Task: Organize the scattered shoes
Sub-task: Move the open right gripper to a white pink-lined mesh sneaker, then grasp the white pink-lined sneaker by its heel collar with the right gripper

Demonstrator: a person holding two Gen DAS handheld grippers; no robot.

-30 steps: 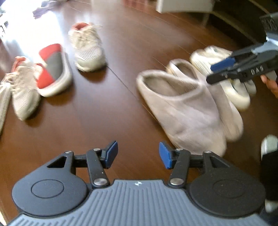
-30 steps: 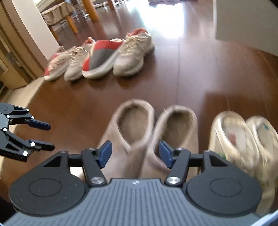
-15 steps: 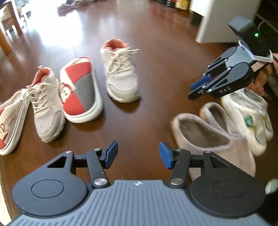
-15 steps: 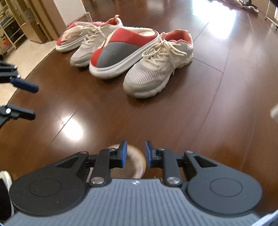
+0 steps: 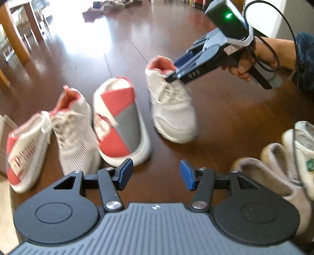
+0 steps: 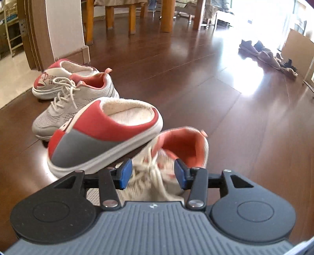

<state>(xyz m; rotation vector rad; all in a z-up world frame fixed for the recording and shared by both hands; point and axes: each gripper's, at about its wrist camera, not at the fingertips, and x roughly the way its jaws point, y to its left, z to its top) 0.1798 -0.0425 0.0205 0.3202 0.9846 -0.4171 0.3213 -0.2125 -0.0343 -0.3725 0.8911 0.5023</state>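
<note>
On the dark wood floor lie a white sneaker [image 5: 172,115] with coral lining, a red-grey slipper [image 5: 119,125], a second sneaker [image 5: 72,129] and a second red slipper [image 5: 21,151]. My right gripper [image 5: 172,75] hangs over the first sneaker's laces. In the right wrist view that gripper [image 6: 152,173] is opening its jaws. The laces and tongue of the sneaker [image 6: 184,145] lie between the pads, which do not press on them. Beside it sits the red-grey slipper [image 6: 102,135]. My left gripper [image 5: 155,176] is open and holds nothing, just in front of the slipper.
Beige slippers [image 5: 274,176] and white shoes [image 5: 302,137] lie at the right. A hand [image 5: 255,58] holds the right gripper. Table and chair legs [image 6: 166,17], a wall corner [image 6: 58,29], a cardboard box [image 6: 298,45] and a heap of shoes [image 6: 266,56] stand farther off.
The right gripper swung left from the beige slippers to the white sneaker; its jaws narrowed, then widened. The left gripper moved towards the red slippers and sneakers, still open.
</note>
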